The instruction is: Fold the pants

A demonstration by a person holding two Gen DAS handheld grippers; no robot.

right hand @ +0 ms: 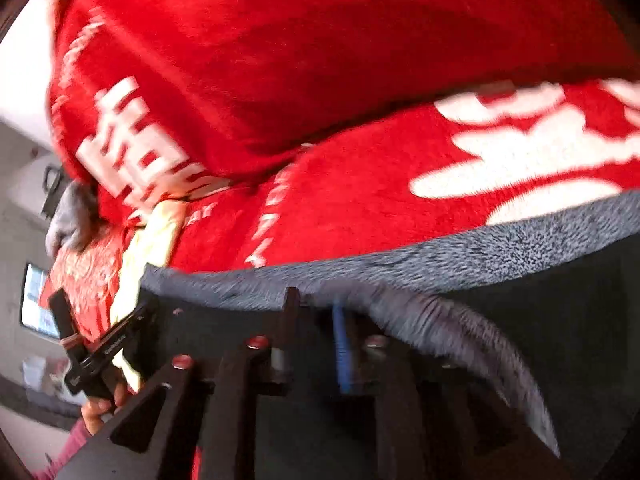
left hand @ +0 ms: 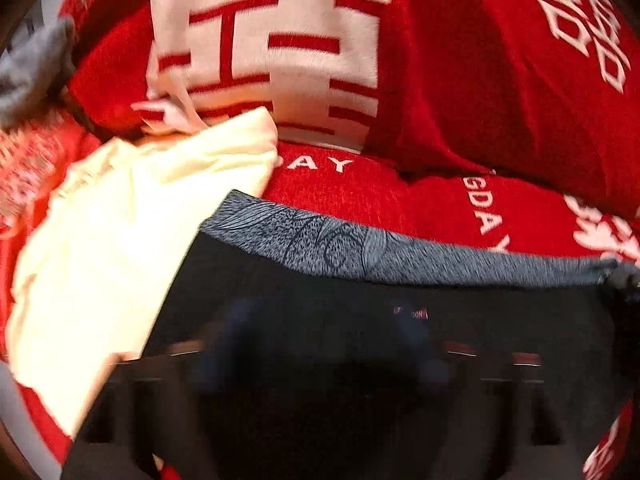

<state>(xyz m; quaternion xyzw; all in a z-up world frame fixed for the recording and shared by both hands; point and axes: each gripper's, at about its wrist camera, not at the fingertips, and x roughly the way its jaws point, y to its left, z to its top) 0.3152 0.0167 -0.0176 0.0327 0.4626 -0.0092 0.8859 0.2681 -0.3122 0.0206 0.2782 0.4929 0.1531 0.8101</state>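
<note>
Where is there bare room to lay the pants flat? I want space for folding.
Bare red blanket lies beyond the pants' grey waistband. It is crowded left, where a cream cloth lies, and beyond, where a red and white bundle is piled.

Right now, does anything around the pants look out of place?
Yes. A cream cloth lies crumpled against the left end of the dark pants, at the grey waistband. The red blanket beneath is bunched into folds, not a flat surface.
</note>
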